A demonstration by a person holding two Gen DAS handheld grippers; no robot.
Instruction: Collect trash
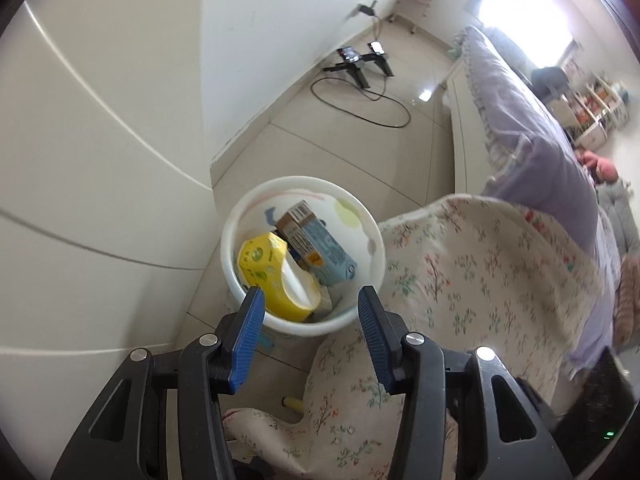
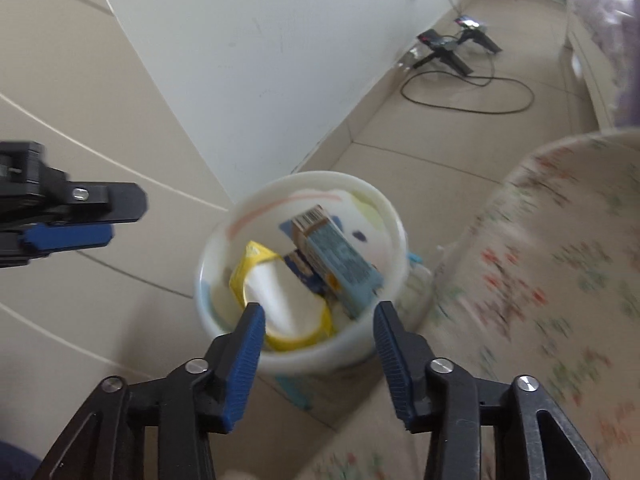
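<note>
A white round bin [image 1: 304,182] stands on the tiled floor beside a wall corner. Inside it lie a yellow tissue pack [image 1: 262,264] with its white opening showing and a blue and brown carton [image 1: 320,244]. My left gripper [image 1: 311,296] hovers open above the bin's near rim, with nothing between its blue pads. In the right wrist view, my right gripper [image 2: 320,308] also stands open over the near rim of the bin [image 2: 320,178], above the yellow pack [image 2: 248,268] and the carton [image 2: 340,260]. One of the left gripper's fingers [image 2: 68,236] shows at the left edge.
A floral fabric-covered seat [image 1: 460,280] crowds the bin's right side. Behind it runs a bed with a lilac blanket [image 1: 532,140]. White cabinet panels [image 1: 100,160] fill the left. Black stands [image 1: 360,64] and a looped cable [image 1: 360,100] lie on the floor farther back.
</note>
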